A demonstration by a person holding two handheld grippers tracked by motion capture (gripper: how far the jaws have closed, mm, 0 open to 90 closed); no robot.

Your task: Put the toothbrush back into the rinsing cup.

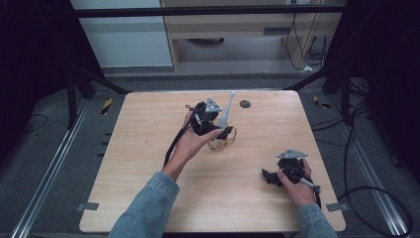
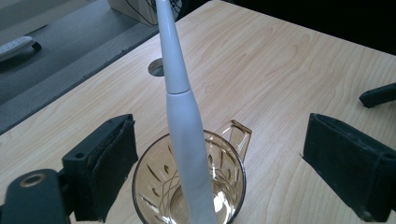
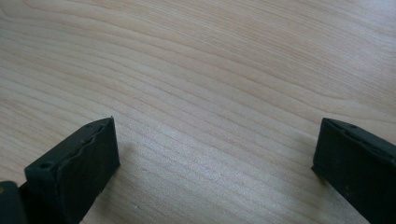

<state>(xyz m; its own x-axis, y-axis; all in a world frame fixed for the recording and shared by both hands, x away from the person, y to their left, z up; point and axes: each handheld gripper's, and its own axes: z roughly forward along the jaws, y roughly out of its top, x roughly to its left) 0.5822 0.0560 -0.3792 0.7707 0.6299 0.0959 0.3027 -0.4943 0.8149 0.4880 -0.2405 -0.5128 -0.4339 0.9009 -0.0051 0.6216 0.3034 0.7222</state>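
Wooden table (image 1: 148, 148): sound, bare at lower centre of the high view. Left gripper (image 2: 219, 154): jaws apart, straddling the amber glass mug (image 2: 154, 196) at frame centre, gripping nothing. Right gripper (image 3: 215, 163): jaws apart, idle at lower right. White electric toothbrush (image 2: 184, 121): standing tilted inside the mug. Placement appears done; withdrawal remains.

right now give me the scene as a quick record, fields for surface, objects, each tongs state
surface: light wooden table with a round hole near its far edge
objects: amber glass mug with a handle; white electric toothbrush standing in it, leaning
left tongs: open, jaws either side of the mug, touching neither mug nor toothbrush
right tongs: open, nothing between the jaws, low over bare wood near the table's right side
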